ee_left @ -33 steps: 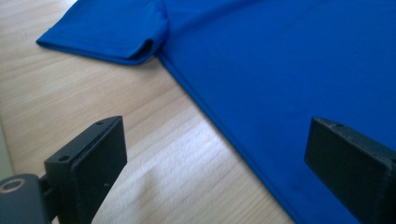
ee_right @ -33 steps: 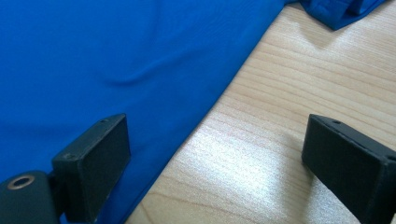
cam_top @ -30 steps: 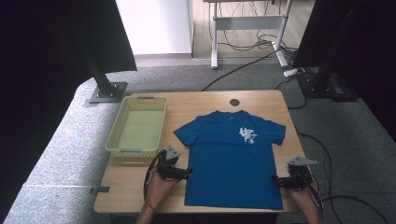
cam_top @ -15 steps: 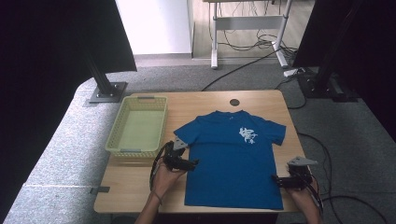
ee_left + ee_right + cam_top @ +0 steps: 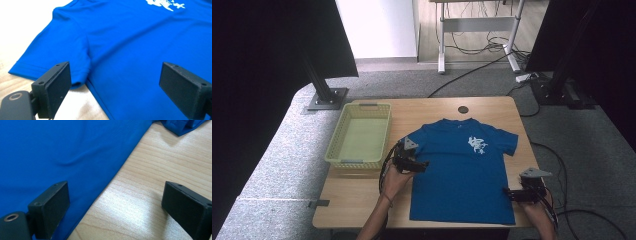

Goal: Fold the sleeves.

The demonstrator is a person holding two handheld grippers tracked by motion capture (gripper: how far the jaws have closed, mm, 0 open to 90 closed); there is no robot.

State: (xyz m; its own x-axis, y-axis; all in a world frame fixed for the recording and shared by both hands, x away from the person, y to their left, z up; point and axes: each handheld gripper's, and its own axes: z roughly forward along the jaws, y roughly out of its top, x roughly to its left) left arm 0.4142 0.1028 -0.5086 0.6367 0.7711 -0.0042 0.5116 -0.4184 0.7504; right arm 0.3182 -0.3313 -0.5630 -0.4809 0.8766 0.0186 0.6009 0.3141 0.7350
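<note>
Bench (image 5: 362, 200): light wood; it carries everything I work on.
T-shirt (image 5: 462, 170): blue with a white chest print, spread flat and face up in the middle of the bench, collar away from me.
Basket (image 5: 360, 136): pale yellow-green, empty, just left of the shirt's sleeve; near my left arm but not in its path.
Left claw (image 5: 421, 165): it has moved forward along the shirt's left side over the last second and now sits at the armpit, jaws wide, sleeve hem by one jaw, holding nothing. I judge a sleeve fold is starting.
Right claw (image 5: 508, 193): unmoved, at the shirt's lower right edge, jaws wide across cloth edge and bare wood, empty.
</note>
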